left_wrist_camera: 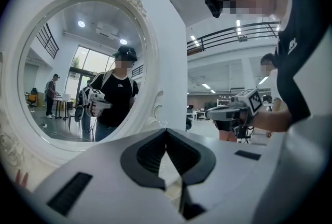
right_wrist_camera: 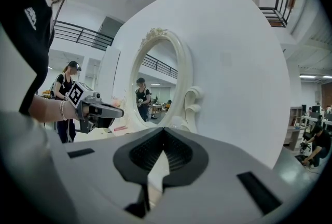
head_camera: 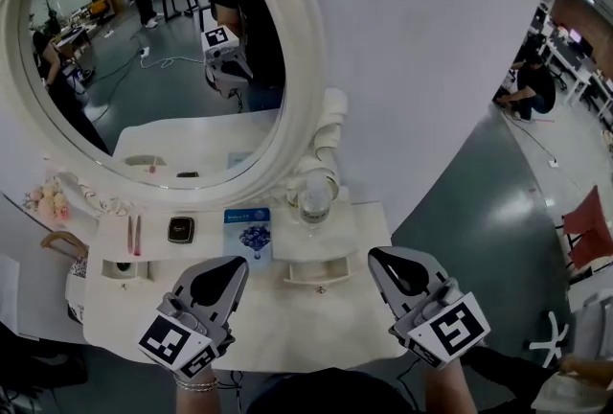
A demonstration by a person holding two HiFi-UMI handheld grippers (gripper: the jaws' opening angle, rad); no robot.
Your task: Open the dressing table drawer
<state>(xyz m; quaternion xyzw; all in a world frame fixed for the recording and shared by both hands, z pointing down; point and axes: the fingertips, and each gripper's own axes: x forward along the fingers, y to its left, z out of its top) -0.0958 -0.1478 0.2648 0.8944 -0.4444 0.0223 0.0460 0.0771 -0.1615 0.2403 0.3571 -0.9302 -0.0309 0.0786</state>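
The drawer (head_camera: 321, 274) is flanked by both grippers, nearer the right gripper (head_camera: 380, 259) than the left gripper (head_camera: 236, 265); both jaws are pressed together, holding nothing.

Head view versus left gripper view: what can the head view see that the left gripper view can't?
Only the head view shows the tabletop: the small drawer, the blue card and the glass. Only the left gripper view shows the balcony railing high up in the room. Both show the round mirror, the left gripper and the right gripper.
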